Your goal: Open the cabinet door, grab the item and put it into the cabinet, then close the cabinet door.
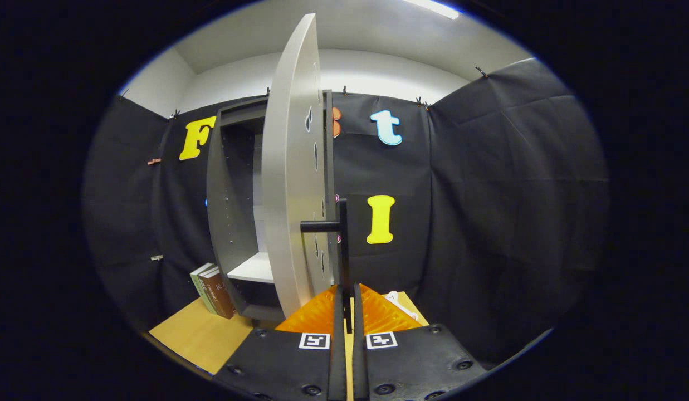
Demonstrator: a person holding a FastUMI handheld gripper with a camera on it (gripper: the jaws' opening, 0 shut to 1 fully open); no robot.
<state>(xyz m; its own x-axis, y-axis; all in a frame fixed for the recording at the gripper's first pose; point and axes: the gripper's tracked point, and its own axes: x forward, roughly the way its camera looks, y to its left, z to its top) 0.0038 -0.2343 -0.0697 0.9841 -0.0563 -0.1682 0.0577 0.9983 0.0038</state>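
Note:
A dark grey cabinet (224,223) stands on the wooden table, and its light grey door (291,184) is swung out edge-on toward me. A white shelf (255,268) shows inside the opening, left of the door. The door's black handle (342,245) sticks out on a short post and runs down as a thin bar between my fingers. My gripper (347,303) is shut on that bar, with the fingers nearly touching. A small white item (399,303) lies on the table just beyond the fingers on the right, partly hidden behind them.
Two or three books (213,291) lean against the cabinet's lower left side. The wooden table (196,337) extends in front of them toward me. Black cloth walls close the booth behind and to the right.

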